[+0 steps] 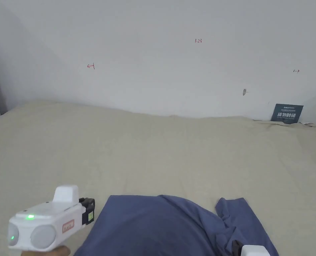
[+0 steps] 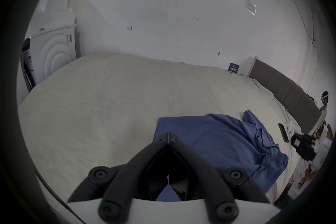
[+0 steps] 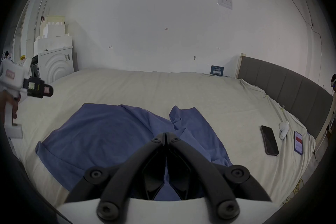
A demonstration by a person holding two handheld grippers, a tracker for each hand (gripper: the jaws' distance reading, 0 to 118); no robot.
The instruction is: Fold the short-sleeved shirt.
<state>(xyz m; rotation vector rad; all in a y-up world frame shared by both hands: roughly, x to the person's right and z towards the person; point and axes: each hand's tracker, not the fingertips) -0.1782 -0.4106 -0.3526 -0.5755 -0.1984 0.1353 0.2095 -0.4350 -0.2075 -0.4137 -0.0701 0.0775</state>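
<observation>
Where beige bed point(image 3: 200, 93) meets white wall point(image 3: 145, 9), blue shirt point(image 3: 101, 135) rumpled

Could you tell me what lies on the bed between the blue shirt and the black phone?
Nothing: in the right gripper view, bare cream sheet separates the blue shirt from the black phone.

you can read small red handwriting "1.23" on the white wall point(image 1: 154, 50) at upper centre of the head view. the dark blue sign point(image 1: 286, 113) at right carries pale characters too small to read.
</observation>
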